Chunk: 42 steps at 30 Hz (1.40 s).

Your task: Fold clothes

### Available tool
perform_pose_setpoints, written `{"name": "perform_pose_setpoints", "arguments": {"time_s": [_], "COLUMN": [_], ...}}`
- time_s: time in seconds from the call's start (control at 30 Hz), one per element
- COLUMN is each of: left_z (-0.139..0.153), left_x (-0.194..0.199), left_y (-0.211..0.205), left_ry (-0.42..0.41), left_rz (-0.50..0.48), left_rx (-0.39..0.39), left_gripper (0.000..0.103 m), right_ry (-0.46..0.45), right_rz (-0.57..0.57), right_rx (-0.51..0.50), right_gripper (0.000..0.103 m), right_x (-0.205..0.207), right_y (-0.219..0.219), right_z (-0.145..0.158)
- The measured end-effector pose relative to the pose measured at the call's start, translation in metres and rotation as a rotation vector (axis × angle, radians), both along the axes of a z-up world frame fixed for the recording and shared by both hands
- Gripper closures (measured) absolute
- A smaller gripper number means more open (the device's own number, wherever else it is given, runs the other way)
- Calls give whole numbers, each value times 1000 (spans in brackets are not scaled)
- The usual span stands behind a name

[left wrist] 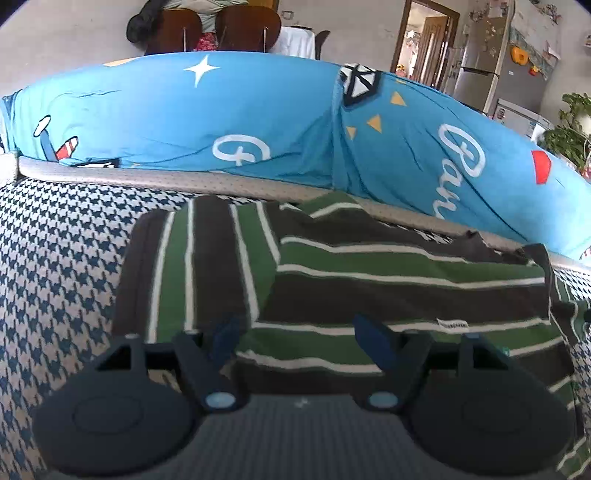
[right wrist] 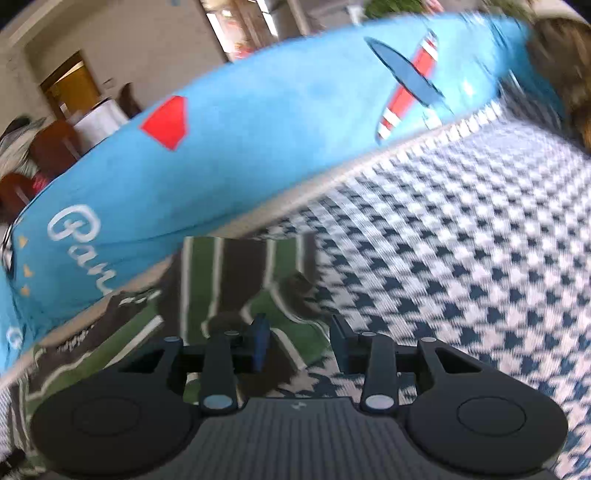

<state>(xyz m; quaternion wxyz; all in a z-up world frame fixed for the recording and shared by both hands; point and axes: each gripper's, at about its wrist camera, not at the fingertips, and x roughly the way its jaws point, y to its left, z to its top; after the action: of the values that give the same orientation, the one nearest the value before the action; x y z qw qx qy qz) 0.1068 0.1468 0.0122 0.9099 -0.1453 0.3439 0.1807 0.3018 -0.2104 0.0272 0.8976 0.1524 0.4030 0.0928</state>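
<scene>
Two grippers in your hands, both angled down over one garment. Your left gripper (left wrist: pixel 299 339): jaws spread wide, nothing between pads, striped shirt (left wrist: pixel 369 273) lying flat directly beneath and ahead of fingertips. Your right gripper (right wrist: pixel 301 341): jaws partly apart, pinching nothing, hovering over shirt's right edge; shirt lies below and to left. One green, dark-brown, white-striped shirt, partly folded, rests on houndstooth cushion (left wrist: pixel 55 266). One long blue printed pillow (left wrist: pixel 221 114) behind shirt. Two wooden chairs (left wrist: pixel 247 29) far back.
</scene>
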Motion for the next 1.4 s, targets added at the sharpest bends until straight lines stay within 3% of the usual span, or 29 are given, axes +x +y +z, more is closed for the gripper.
{"name": "perform_pose_setpoints", "arguments": {"time_s": [0.2, 0.33, 0.5, 0.57, 0.63, 0.73, 0.93, 1.17, 1.27, 1.4], "left_z": [-3, -4, -5, -6, -6, -7, -7, -10, -12, -16], "left_x": [1, 1, 3, 4, 5, 7, 8, 9, 10, 12], "left_y": [-4, -6, -7, -7, -8, -9, -9, -11, -12, -15], "left_ry": [8, 14, 20, 23, 26, 31, 40, 54, 61, 72], "left_rz": [-11, -16, -21, -22, -25, -26, -28, -33, -36, -41], "left_rx": [7, 8, 8, 6, 4, 4, 2, 7, 7, 5], "left_gripper": [28, 27, 27, 27, 27, 27, 23, 21, 20, 20], "right_ry": [29, -7, -63, -81, -92, -93, -103, 26, 20, -39], "right_rz": [-58, -47, -16, -8, -5, -28, -59, -57, -82, -44], "right_rx": [48, 14, -68, -111, -129, -124, -178, -189, -211, -167], "right_gripper": [61, 54, 55, 75, 87, 97, 98, 99, 99, 98], "right_x": [1, 0, 0, -2, -3, -11, -39, -47, -47, -40], "right_y": [-7, 2, 16, 22, 25, 24, 20, -3, -13, -19], "right_z": [-9, -11, -15, -15, -15, -6, 18, 8, 11, 18]}}
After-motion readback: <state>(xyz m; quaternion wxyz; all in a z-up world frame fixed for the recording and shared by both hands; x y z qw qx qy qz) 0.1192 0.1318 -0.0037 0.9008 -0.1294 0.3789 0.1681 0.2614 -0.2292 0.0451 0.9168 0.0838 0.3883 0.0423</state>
